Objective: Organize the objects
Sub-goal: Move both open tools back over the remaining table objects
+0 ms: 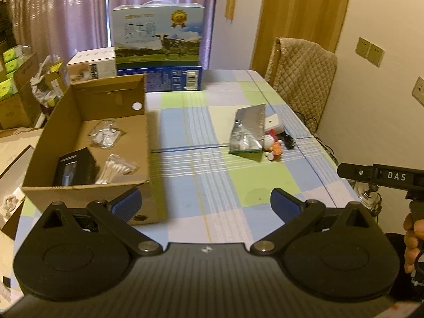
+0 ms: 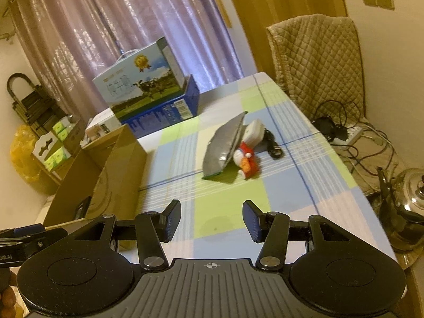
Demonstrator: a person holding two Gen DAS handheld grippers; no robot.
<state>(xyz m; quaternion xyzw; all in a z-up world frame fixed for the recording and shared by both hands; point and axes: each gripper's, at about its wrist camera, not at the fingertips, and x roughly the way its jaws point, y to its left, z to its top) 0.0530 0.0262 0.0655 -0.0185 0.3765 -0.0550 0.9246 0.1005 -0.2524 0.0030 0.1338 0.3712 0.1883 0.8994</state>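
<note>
Two empty claws (image 1: 205, 201) (image 2: 212, 220) spread wide, cardboard box (image 1: 79, 193) left, silver pouch (image 1: 249, 128) ahead

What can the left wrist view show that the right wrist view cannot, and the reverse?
Only the left wrist view looks into the cardboard box: cotton swabs, a black package, a clear bag. Only the right wrist view shows the steel kettle and the power strip. Both show the silver pouch, the small toy and the milk carton.
</note>
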